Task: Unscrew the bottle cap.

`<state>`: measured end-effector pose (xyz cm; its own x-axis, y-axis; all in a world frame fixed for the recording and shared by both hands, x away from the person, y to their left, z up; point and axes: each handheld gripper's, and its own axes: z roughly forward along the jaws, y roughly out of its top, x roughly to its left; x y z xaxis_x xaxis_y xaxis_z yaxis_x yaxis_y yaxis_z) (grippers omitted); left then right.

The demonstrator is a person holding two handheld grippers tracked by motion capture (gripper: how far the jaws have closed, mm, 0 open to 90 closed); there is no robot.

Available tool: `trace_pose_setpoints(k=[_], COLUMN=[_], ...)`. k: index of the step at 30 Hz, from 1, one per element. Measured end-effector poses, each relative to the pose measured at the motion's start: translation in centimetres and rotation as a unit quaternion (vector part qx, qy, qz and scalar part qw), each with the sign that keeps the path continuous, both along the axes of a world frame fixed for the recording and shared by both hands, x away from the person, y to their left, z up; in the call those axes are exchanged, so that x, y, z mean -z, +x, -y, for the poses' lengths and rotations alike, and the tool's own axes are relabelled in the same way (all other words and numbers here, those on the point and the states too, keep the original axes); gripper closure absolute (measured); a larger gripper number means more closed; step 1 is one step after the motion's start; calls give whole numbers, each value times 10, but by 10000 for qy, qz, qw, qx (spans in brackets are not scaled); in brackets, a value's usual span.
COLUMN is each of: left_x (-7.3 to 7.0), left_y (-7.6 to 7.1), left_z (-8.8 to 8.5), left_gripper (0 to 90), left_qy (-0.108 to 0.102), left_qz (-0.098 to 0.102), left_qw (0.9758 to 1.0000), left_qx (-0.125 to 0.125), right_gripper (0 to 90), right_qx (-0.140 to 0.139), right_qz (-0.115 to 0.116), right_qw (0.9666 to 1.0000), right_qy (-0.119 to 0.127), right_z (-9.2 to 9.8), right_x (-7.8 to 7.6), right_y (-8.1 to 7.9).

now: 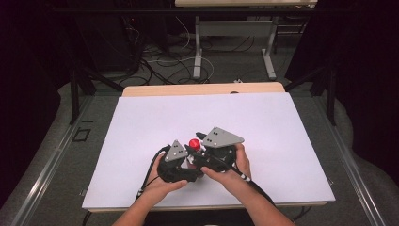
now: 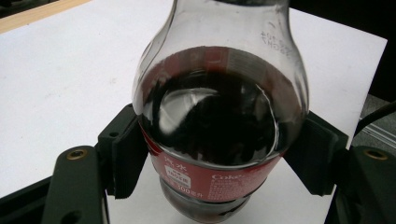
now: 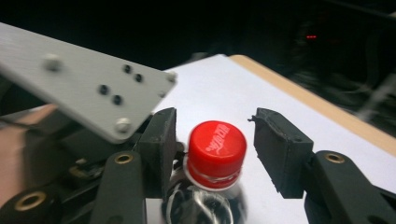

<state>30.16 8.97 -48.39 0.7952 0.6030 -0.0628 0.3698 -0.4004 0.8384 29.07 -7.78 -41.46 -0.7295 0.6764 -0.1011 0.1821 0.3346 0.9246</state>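
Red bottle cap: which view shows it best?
The right gripper view: the red cap sits close and sharp between the right hand-held gripper pads. The high view shows it as a small red dot; the left gripper view cuts it off.

From above, the bottle (image 1: 192,153) is mostly hidden under both grippers' grey plates and the hands at lower centre; just its red cap (image 1: 194,143) peeks out. In the left gripper view its neck runs off the top edge. In the right gripper view its lower body is cut off at the bottom, and the grey plate (image 3: 79,77) at upper left is blurred.
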Motion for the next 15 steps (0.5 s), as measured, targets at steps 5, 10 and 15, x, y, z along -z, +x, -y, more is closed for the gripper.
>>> trace_pose_setpoints(k=[5, 10, 15], left_x=[-1, 1, 0], left_y=[-1, 0, -1], left_z=[0, 1, 0], left_gripper=[297, 298, 297], left_qy=[92, 42, 21], left_qz=[-91, -17, -11], left_qw=[9999, 10000, 9999], left_qx=[58, 14, 116], right_gripper=[521, 605, 611], right_qx=[251, -47, -975], right_qz=[-35, -121, -140], right_qw=[9996, 9999, 9951], right_qy=[143, 107, -49], right_z=[-2, 2, 10], right_x=[5, 5, 0], right_y=[4, 4, 16])
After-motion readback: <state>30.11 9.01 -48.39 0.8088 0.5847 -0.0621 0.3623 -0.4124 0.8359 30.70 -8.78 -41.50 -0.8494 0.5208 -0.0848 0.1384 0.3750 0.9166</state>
